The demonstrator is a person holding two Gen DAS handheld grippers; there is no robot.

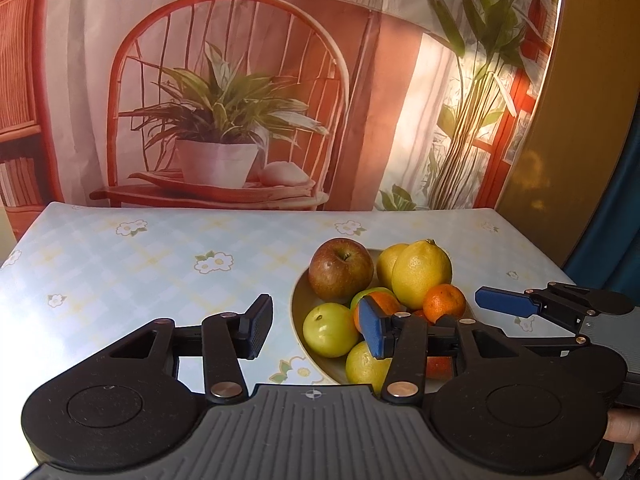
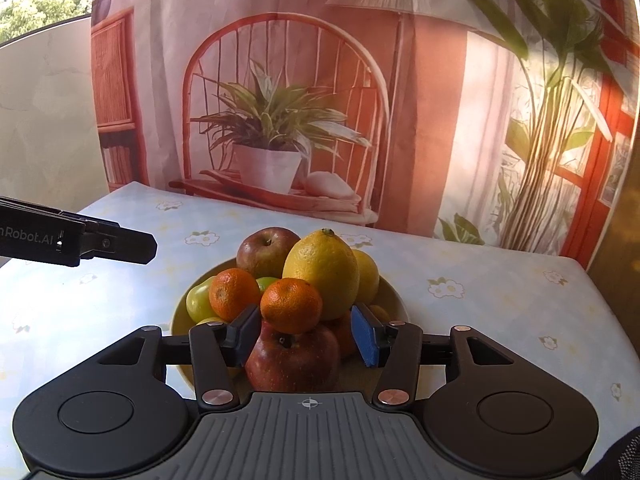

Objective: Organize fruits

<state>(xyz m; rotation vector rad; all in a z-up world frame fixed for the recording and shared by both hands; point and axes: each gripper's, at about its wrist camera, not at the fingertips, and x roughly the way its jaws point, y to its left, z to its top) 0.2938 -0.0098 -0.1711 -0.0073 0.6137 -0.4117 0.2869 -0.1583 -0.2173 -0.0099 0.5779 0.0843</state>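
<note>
Your fruits are all piled in one bowl (image 2: 394, 300) standing near the right edge of the table (image 1: 120, 272); no fruit lies on the cloth, so the gathering appears complete, and little seems left beyond final tidying.

Your left hand-held gripper (image 1: 316, 328) hovers over the bowl's left rim, jaws parted and empty; a green fruit (image 1: 330, 330) shows between and beyond them without contact. Your right hand-held gripper (image 2: 306, 334) has its jaws moderately apart over the bowl's near side, flanking a mandarin (image 2: 291, 305) and the red apple (image 2: 294, 358) beneath it; neither pad appears to press on fruit, so judge it unloaded.

The left wrist view alone shows the bare cloth toward the table's left edge, and one blue pad of the right tool beside the bowl. The right wrist view alone shows the near red apple under the stack, the large lemon (image 2: 322, 272) on top, and the table's far right corner.
</note>
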